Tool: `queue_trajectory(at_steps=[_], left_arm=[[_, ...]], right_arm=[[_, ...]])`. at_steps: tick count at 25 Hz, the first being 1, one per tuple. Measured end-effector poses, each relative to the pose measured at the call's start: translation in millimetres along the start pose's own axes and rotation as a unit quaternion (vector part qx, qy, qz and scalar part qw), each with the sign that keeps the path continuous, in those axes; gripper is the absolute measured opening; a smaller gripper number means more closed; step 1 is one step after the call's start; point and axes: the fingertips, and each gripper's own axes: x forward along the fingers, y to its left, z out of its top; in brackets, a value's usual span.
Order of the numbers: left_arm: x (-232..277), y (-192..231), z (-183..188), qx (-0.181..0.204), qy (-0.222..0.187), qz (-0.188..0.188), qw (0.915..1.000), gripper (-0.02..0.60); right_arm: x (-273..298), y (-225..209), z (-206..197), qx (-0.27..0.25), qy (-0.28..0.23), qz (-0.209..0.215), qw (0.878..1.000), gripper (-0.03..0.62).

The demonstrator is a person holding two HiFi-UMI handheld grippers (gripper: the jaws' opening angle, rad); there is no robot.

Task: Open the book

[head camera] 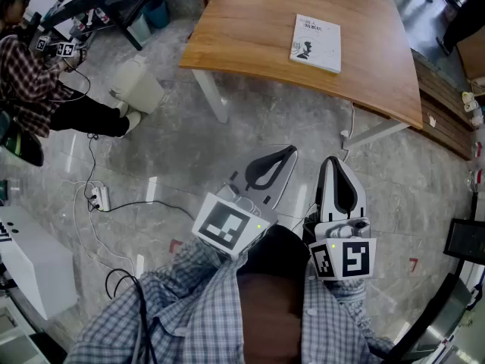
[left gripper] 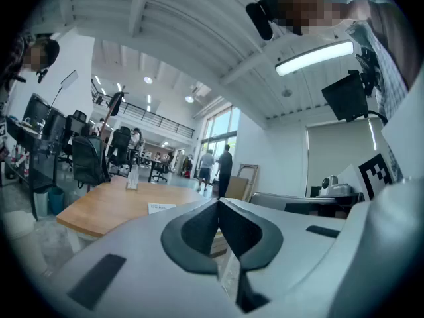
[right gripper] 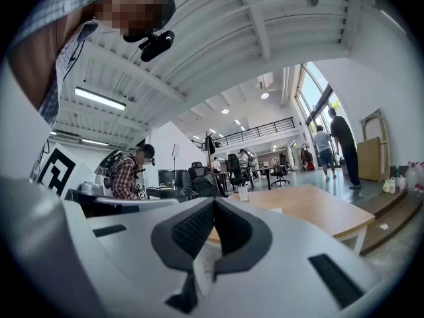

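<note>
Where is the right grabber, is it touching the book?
Apart. The head view shows the right gripper over the floor, with bare floor between it and the book lying on the wooden table.

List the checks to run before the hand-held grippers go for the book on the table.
1. Book closed and flat on the table: ok.
2. Nothing lying on the book: ok.
3. Left hand-held gripper open for a grasp: not ok, jaws together, empty.
4. Right hand-held gripper open: not ok, jaws together, empty.
5. Grippers within reach of the book: not ok, both are over the floor, short of the table.
6. Which edge is the spine: cannot tell.
</note>
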Motion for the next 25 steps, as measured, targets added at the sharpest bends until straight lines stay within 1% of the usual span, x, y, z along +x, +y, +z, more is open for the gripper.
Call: queue_trajectory(at_steps=[4,8,13,19,23,25], left_arm=[[2.2,3.7,-0.1,0.000,-0.002,-0.002,1.0000,0.008],[0.2,5.9,-2.9,0.005,0.010,-0.001,0.9999,0.008],[0.8,4.6,-0.4,-0.001,0.001,-0.003,1.0000,0.008],[-2.2,5.9,-5.5,0.000,0.014,-0.001,0.9999,0.008],[-3.7,4.4,-5.1,0.003,0.009,0.001,1.0000,0.008],[-3.0,2.2,-5.5,0.004,0.009,0.002,1.0000,0.008]], right_arm=[[4.7,0.0,-1.6,0.001,0.001,-0.001,1.000,0.018],[5.0,1.4,-0.7,0.000,0.001,-0.002,1.000,0.018],[5.5,1.7,-1.3,0.002,0.002,-0.001,1.000,0.018],[5.7,2.2,-0.4,0.011,0.003,0.001,1.000,0.018],[2.8,5.0,-0.2,0.000,0.001,0.004,1.000,0.018],[1.5,2.7,-0.7,0.012,-0.001,0.004,1.000,0.018]])
